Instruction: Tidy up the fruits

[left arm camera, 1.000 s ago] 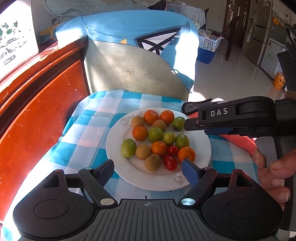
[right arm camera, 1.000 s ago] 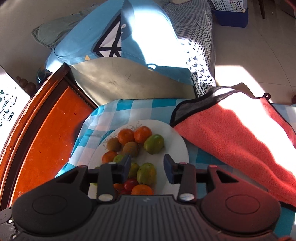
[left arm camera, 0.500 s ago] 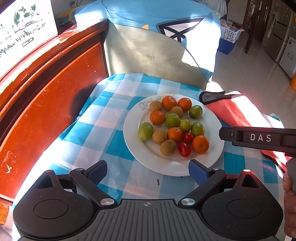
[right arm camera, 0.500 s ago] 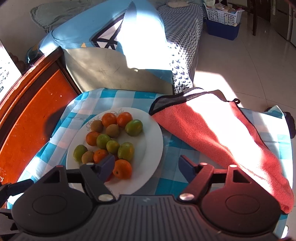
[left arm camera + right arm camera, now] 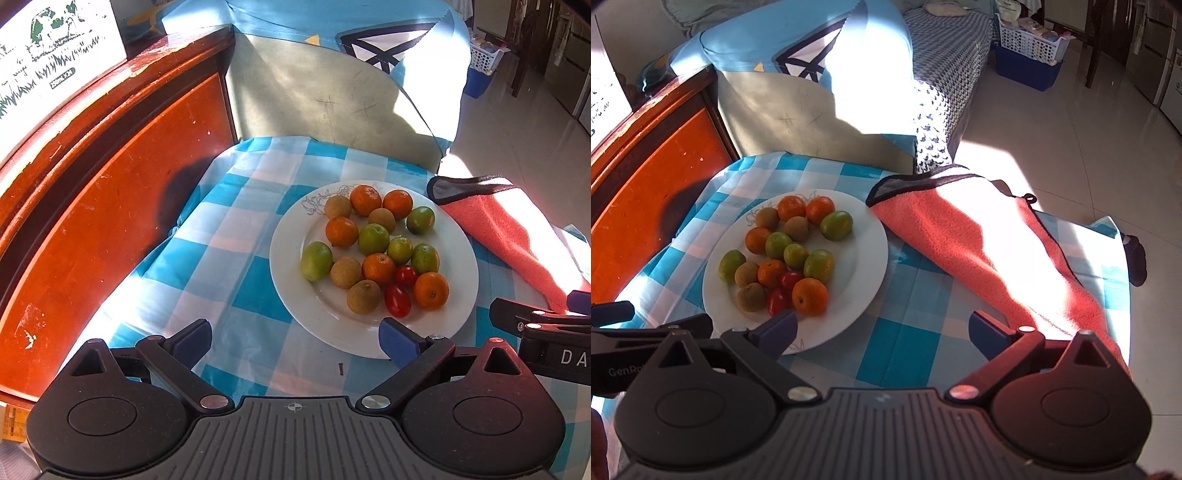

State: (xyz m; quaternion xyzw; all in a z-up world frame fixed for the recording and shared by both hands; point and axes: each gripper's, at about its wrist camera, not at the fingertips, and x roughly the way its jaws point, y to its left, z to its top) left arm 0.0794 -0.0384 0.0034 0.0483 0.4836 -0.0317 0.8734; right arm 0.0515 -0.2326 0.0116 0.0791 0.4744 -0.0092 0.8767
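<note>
- Table (image 5: 240,258), under a blue checked cloth, carries everything. One coral towel (image 5: 960,240) lies spread to the right of the plate, its corner touching the rim.
- One white plate (image 5: 332,325) holds all the fruit in a loose, mixed cluster. None is on the cloth or the towel.
- Left tongs (image 5: 295,338) are spread and empty, hanging at the plate's near rim. Right tongs (image 5: 884,330) are spread and empty, over the cloth between plate and towel.
- Stage is unclear. It fits fruit gathered onto the plate, or a mix waiting to be sorted by kind.
- For any grasp, you'd best come from above, pinch across the fruit's middle, and take edge pieces so neighbours don't roll.
- Count, 16 in all:
  - 5 green fruits (image 5: 316,260)
  - 5 oranges (image 5: 431,290)
  - 4 brown fruits (image 5: 363,296)
  - 2 red tomatoes (image 5: 397,301)
</note>
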